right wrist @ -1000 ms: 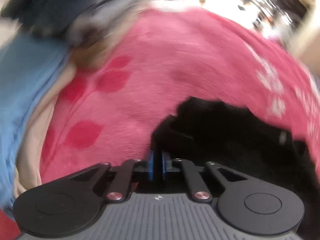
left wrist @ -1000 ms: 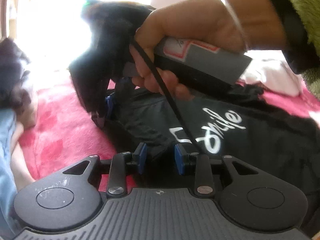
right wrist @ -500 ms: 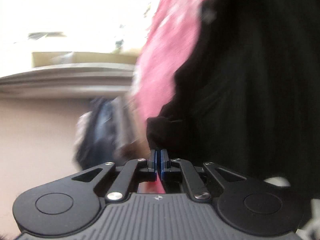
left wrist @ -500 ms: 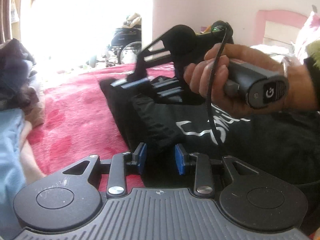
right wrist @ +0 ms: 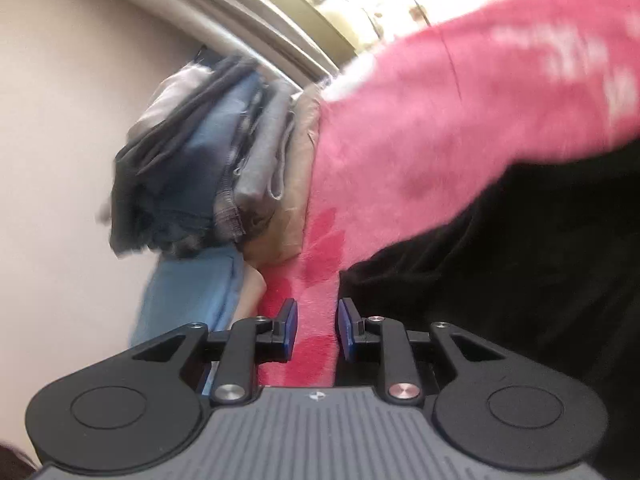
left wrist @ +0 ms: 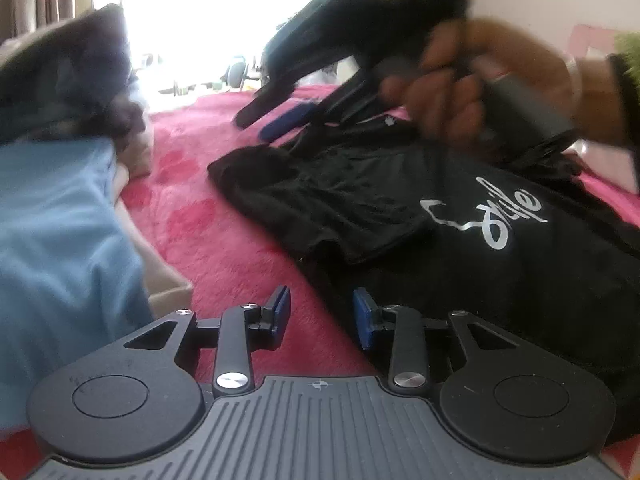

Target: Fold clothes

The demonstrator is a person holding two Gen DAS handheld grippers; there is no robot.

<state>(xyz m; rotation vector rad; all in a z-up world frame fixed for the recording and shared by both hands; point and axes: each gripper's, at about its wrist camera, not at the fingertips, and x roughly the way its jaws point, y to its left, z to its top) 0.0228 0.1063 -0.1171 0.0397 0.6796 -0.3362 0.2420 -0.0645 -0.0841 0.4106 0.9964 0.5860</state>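
- The left gripper [left wrist: 321,312] had its blue pads set a moderate gap apart and was opening, with nothing pinched between them; pink blanket showed under the left pad and the black cloth's edge lay under the right pad.
- Just ahead of it lay the black T-shirt [left wrist: 460,248], spread on the pink blanket [left wrist: 224,236], with one sleeve [left wrist: 320,204] folded in over the chest.
- White cursive lettering [left wrist: 496,216] ran across the shirt's front; it seemed to read "Smile", though the first letter was partly hidden by the folded sleeve.
- Above the shirt's far side the right gripper [left wrist: 288,118] hovered, blurred, in the person's right hand [left wrist: 452,96], a bangle at the wrist and a fuzzy green cuff [left wrist: 628,52] behind it.
- In the right wrist view the right gripper [right wrist: 317,330] had its jaws opening, a narrow gap between the blue pads, and only pink blanket [right wrist: 460,120] showed through that gap; the black T-shirt [right wrist: 520,272] lay just to the right of the pads, not between them.
- To the left of both grippers sat a pile of folded clothes [right wrist: 208,184] in grey, blue and beige, with a light blue garment [left wrist: 56,248] at its near side.
- No writing could be read on the pile or the blanket.
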